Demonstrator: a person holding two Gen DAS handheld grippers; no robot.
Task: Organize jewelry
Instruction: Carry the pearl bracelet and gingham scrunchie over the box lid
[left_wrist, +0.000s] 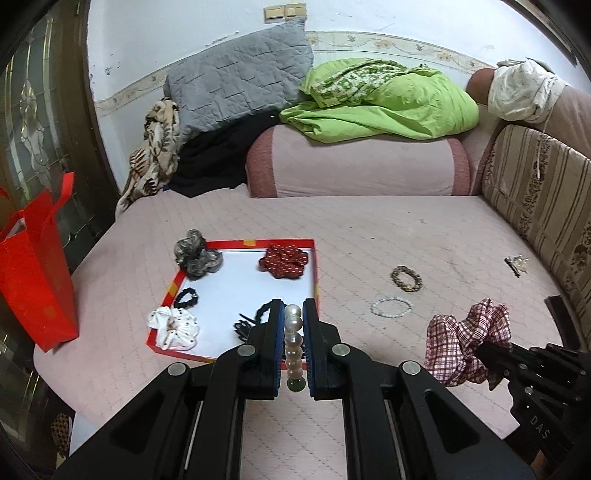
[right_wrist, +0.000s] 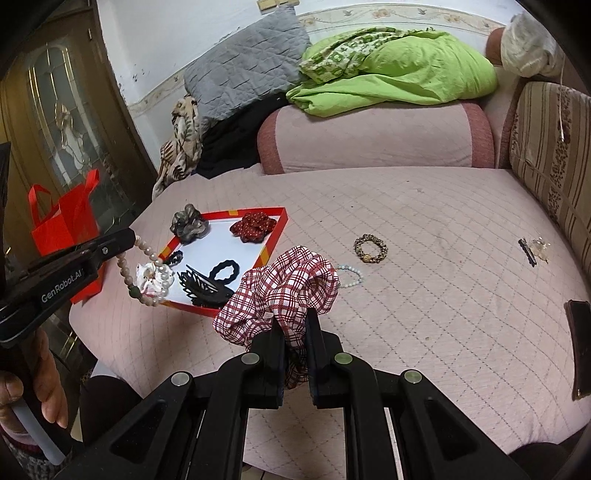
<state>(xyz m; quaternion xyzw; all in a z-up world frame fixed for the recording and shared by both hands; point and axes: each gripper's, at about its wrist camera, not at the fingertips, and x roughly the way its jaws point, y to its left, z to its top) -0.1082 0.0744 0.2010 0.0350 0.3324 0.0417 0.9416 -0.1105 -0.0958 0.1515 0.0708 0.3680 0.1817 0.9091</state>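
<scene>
Spreading across the pink bed (right_wrist: 424, 240), the sorting job centres on a red-rimmed tray (left_wrist: 243, 243) at the left middle of both views, already holding scrunchies and a black hair claw. The right tongs (right_wrist: 295, 325) are clamped on a plaid scrunchie (right_wrist: 284, 280), the tray lying up and to their left, just beyond the fabric. The left tongs (left_wrist: 293, 314) grip a pearl bracelet (left_wrist: 293, 341) whose strand runs lengthwise between the pads, hanging right at the tray's near edge, so the left hand looks nearer the drop.
</scene>
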